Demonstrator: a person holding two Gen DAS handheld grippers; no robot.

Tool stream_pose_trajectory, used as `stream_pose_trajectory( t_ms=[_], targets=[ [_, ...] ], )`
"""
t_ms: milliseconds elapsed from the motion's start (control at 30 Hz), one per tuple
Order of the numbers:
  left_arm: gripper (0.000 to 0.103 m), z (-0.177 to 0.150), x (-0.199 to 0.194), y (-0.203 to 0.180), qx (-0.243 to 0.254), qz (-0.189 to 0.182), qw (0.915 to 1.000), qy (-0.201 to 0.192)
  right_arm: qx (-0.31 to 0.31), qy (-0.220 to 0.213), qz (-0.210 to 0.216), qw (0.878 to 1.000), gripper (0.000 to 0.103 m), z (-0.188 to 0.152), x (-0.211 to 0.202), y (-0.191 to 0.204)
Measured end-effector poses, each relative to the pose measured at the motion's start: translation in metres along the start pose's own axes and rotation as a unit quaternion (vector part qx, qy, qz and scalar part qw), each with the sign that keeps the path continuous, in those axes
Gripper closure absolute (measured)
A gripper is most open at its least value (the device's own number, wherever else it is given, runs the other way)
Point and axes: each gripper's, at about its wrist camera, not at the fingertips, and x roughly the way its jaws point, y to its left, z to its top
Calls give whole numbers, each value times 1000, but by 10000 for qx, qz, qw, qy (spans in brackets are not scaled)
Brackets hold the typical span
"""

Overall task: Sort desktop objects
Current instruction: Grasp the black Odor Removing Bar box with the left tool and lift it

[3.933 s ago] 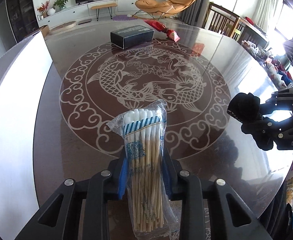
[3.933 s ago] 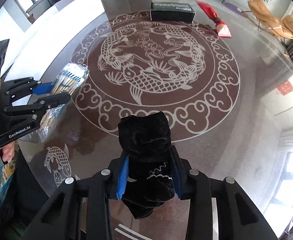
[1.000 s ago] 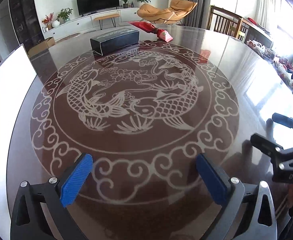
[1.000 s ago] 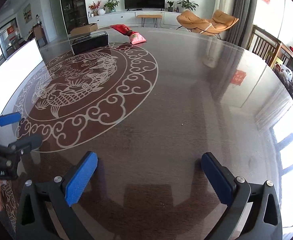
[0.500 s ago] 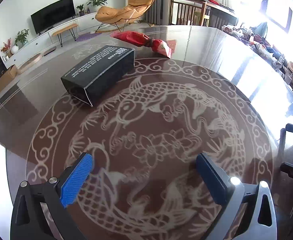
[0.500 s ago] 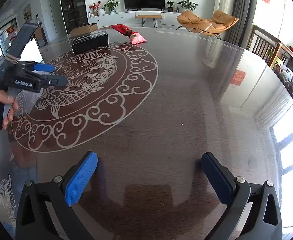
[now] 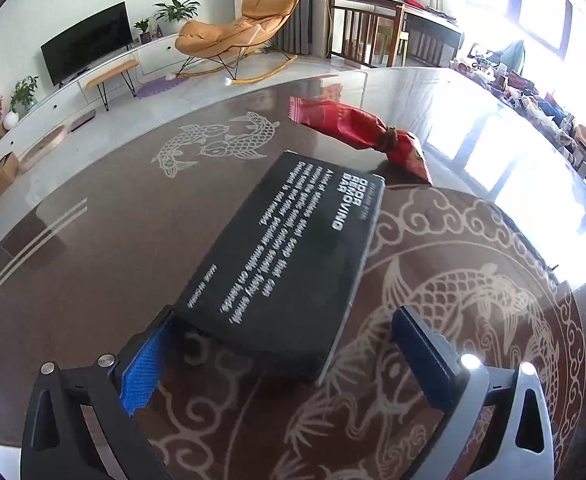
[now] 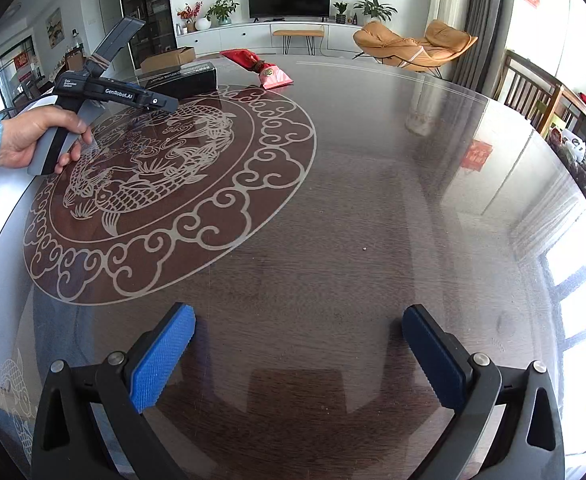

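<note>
The left tongs (image 7: 289,344) reach low over the desk (image 7: 93,260), spread wide around the near end of the black box (image 7: 293,256), beside the red packet (image 7: 353,128). The right tongs (image 8: 297,356) hover spread and empty, well apart.

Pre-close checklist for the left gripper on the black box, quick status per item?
1. Left gripper open: ok.
2. Black box between the fingers: partly; only its near end sits in the gap.
3. Left pad at the box corner: ok; contact cannot tell.
4. Right pad apart from the box: ok for closing.
5. Red packet outside the gap, behind the box: ok.
6. Right gripper open, holding nothing, away from the box: ok.
</note>
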Motion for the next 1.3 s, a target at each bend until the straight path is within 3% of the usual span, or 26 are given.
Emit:
stream_pose_trajectory(
  t_ms=[233,533,567,600,633,667,733,933,1300],
  targets=[
    [0,29,19,-3,52,-13,10000,-4,6,0,-3,10000,0,0,0,-1],
    [2,35,21,-15,-183,135,9997,39,11,0,-8,10000,0,0,0,-1],
    [13,35,20,-16,-193,147,9997,-15,12,0,-9,10000,0,0,0,-1],
    [31,36,17,-17,-225,180,9996,-76,12,0,-9,10000,0,0,0,-1],
    [39,36,15,-16,-303,204,9993,-110,13,0,-10,10000,0,0,0,-1],
    [44,37,14,-17,-359,282,9989,-102,13,-1,-10,10000,0,0,0,-1],
    [44,32,12,-19,-478,399,9980,-113,14,-1,-11,10000,0,0,0,-1],
    [45,-4,-9,-33,-1193,835,9890,-245,14,0,-12,10000,0,0,0,-1],
    [44,-115,-77,-84,-1594,1128,9805,-239,20,-4,-16,10000,0,0,0,-1]
  ],
)
